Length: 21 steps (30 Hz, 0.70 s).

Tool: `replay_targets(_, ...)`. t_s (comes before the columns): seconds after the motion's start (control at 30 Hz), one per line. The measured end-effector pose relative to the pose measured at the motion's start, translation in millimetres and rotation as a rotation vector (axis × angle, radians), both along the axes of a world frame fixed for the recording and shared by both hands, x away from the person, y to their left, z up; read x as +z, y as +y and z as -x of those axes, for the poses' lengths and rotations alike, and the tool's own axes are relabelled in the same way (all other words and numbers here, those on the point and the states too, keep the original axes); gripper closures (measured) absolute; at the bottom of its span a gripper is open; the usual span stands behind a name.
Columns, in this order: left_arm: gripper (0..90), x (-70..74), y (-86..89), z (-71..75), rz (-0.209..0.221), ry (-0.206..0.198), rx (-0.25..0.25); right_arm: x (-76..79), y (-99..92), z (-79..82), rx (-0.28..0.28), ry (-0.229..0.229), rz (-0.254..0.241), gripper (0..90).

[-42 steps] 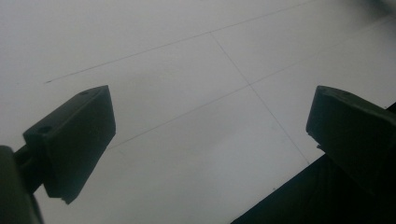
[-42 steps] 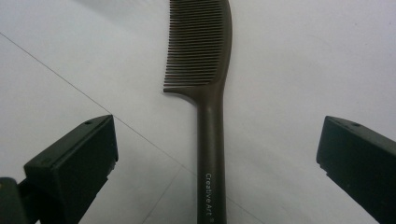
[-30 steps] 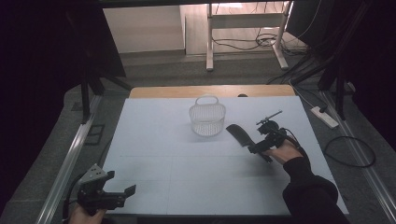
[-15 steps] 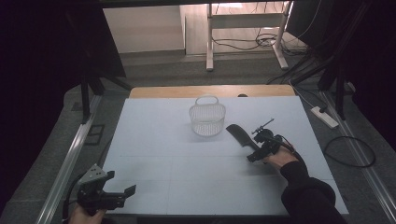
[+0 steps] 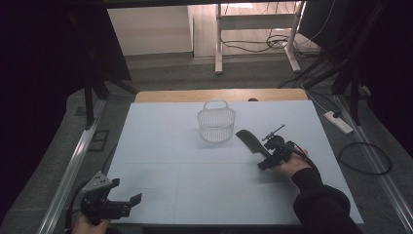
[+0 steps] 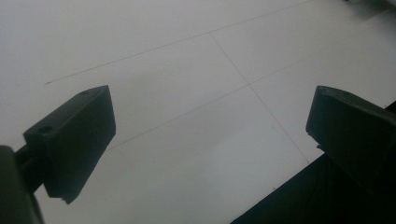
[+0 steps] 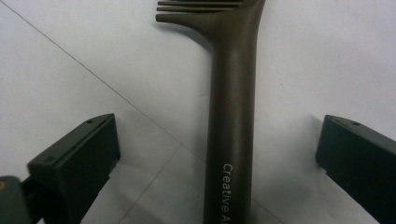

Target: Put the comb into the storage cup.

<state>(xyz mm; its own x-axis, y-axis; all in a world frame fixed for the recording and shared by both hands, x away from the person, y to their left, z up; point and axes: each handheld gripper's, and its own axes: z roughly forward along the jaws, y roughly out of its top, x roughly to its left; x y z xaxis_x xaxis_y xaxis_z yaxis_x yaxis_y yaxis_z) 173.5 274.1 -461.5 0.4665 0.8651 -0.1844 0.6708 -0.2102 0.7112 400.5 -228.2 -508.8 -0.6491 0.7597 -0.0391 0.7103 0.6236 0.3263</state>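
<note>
Right gripper view: comb (image 7: 231,116) handle lies lengthwise between the spread fingers (image 7: 74,158), untouched; left gripper (image 5: 114,202) idles far off, fingers apart.

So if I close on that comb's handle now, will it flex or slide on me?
The comb looks like solid moulded plastic with a thick handle, so probably stiff and light. Its matte finish suggests decent grip. Lying flat on the table between the right tool's open jaws, it may skid rather than roll.
</note>
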Motion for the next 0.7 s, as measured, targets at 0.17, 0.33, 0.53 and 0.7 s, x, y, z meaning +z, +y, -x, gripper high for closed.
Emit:
replay_targets(0.17,2.4,0.0,0.0,0.1,-0.001,0.0,0.0,8.8,3.1,2.9,0.04,0.016,0.011,28.9)
replay_targets(0.33,2.4,0.0,-0.2,0.0,-0.001,0.0,0.0,13.8,-0.6,2.3,0.045,0.017,-0.001,55.7)
replay_targets(0.53,2.5,0.0,-0.2,0.0,-0.002,0.0,0.0,15.6,-4.5,-0.2,0.032,0.027,-0.002,72.1)
replay_targets(0.7,2.6,0.0,-0.3,-0.1,-0.003,0.0,0.0,15.9,-3.6,-0.3,0.012,0.032,-0.001,72.8)
